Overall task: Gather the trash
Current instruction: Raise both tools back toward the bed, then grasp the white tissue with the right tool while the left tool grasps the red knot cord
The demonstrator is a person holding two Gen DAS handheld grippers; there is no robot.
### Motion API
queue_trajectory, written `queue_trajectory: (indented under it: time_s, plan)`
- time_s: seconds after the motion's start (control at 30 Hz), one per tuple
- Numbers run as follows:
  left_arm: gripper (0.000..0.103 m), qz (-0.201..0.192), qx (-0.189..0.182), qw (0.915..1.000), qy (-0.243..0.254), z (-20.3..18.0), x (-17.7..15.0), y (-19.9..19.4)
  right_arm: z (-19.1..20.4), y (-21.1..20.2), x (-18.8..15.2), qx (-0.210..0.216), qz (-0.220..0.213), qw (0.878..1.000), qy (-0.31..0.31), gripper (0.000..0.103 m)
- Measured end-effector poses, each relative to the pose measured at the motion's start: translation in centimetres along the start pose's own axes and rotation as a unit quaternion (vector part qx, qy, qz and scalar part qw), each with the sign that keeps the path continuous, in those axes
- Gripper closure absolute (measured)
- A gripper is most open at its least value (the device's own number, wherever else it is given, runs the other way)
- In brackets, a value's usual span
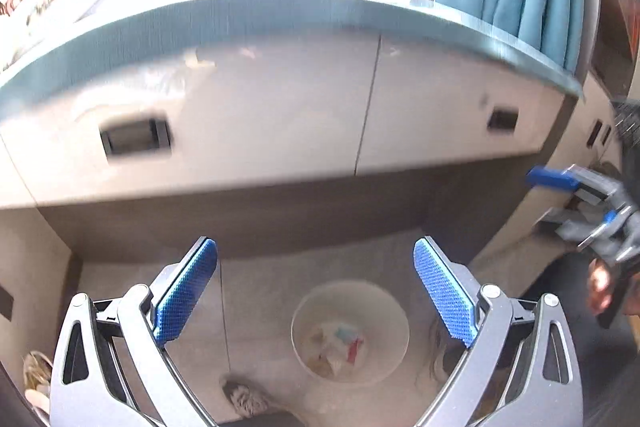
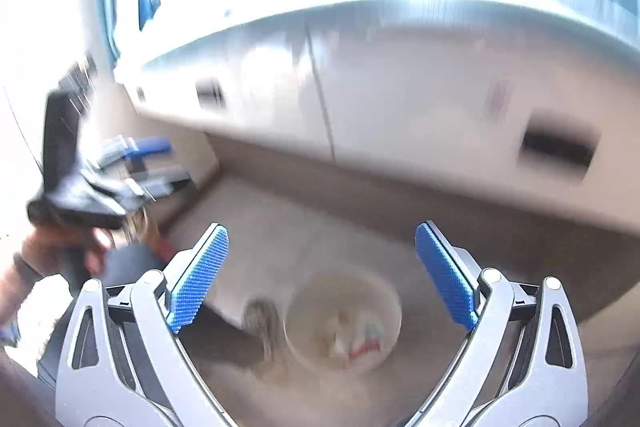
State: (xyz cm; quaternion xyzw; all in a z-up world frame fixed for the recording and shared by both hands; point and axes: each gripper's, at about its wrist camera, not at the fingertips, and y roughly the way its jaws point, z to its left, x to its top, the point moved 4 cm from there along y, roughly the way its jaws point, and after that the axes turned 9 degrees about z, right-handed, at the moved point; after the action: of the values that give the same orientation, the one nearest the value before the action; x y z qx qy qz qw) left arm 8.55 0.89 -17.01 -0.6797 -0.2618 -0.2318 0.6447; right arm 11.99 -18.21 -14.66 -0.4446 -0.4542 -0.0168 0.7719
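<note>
Both my left gripper and right gripper hang spread apart, holding nothing, above the round translucent plastic bin under the desk. With both views blurred, I could misjudge my reach and knock it over, spilling the crumpled wrappers.

Both wrist views high, facing down, sharing floor bin below desk

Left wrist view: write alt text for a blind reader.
The open, empty left gripper looks down at a round bin on the floor holding scraps, under a desk with two drawers. The right gripper shows at the right edge.
</note>
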Motion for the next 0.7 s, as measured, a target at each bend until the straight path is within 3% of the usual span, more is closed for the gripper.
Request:
queue_trajectory:
  time_s: [0.13,0.23,0.4,0.5,0.53,0.6,0.7]
  plan:
    - [0.006,-0.011,-0.002,0.9998,-0.014,-0.2,3.8,-1.4,-0.2,-5.3,6.4,-0.032,-0.059,0.997,-0.025,0.005]
    - [0.006,-0.009,-0.002,0.9998,-0.018,-0.4,6.7,-2.2,-1.4,-5.4,10.8,-0.071,-0.044,0.996,-0.019,0.005]
    - [0.006,-0.006,-0.01,0.9996,-0.026,-1.0,12.1,-3.4,-4.4,-2.2,16.2,-0.084,-0.008,0.996,0.028,0.005]
    - [0.006,-0.001,0.004,0.9997,-0.024,-0.7,14.7,-3.5,-6.2,0.9,19.5,-0.08,0.013,0.995,0.05,0.006]
    - [0.006,-0.002,0.008,0.9997,-0.024,-0.6,15.5,-3.6,-6.5,2.2,20.3,-0.077,0.023,0.995,0.052,0.008]
    - [0.006,-0.005,0.009,0.9997,-0.022,-0.2,16.7,-3.6,-6.1,5.0,21.5,-0.081,0.043,0.994,0.051,0.027]
    - [0.006,-0.01,0.009,0.9997,-0.02,0.2,18.2,-3.5,-6.3,7.0,22.3,-0.086,0.055,0.993,0.059,0.031]
